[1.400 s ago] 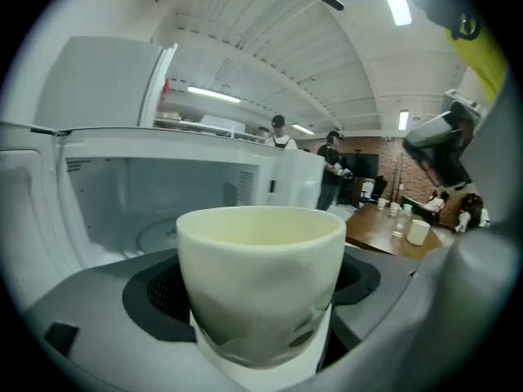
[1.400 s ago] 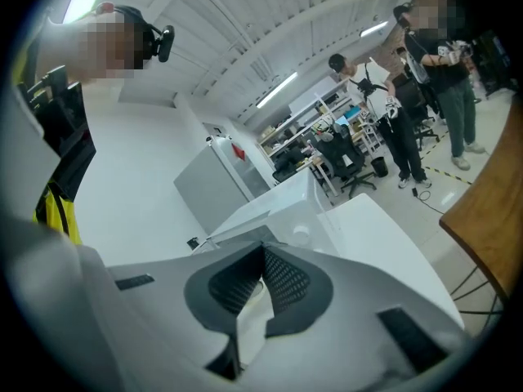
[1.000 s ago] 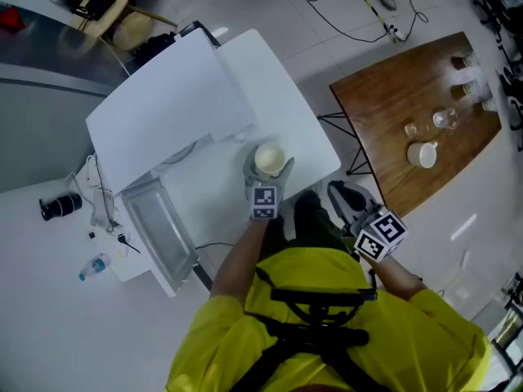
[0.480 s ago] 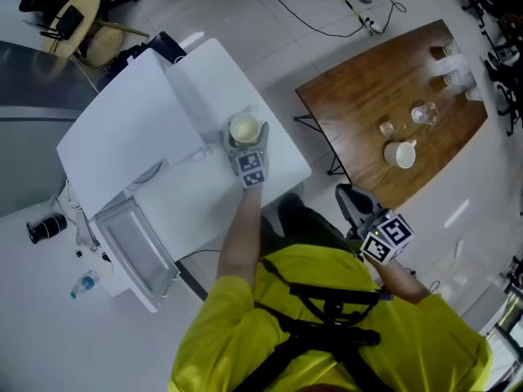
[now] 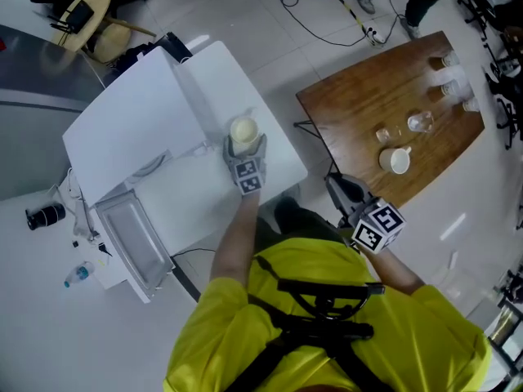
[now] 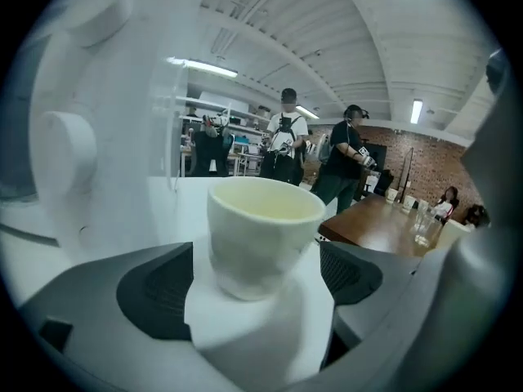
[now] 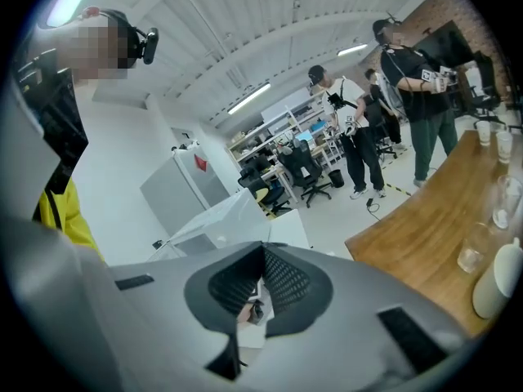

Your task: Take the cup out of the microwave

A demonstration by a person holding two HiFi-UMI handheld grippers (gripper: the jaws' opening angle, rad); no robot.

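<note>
We see left gripper (image 5: 247,144) open; cup (image 6: 263,235) upright on bench (image 5: 278,149) between jaws, not touched. Right gripper (image 7: 258,284) closed, empty.

The cup (image 5: 244,129) stands on the white surface (image 5: 282,158) between the parted jaws of the left tool (image 5: 245,144), with a gap showing at one pad in the left gripper view. The air above it is free. The microwave (image 5: 122,129) rises just beside it and walls off that side. Its open door (image 5: 131,247) juts out past the surface's front. The strip of surface between door and cup is bare. Beyond the far edge lies open floor (image 5: 302,64), then the wooden surface (image 5: 368,96), where glasses (image 5: 419,122) and a mug (image 5: 396,160) take up part. The right tool (image 5: 339,190), jaws together, hangs over that floor gap.
</note>
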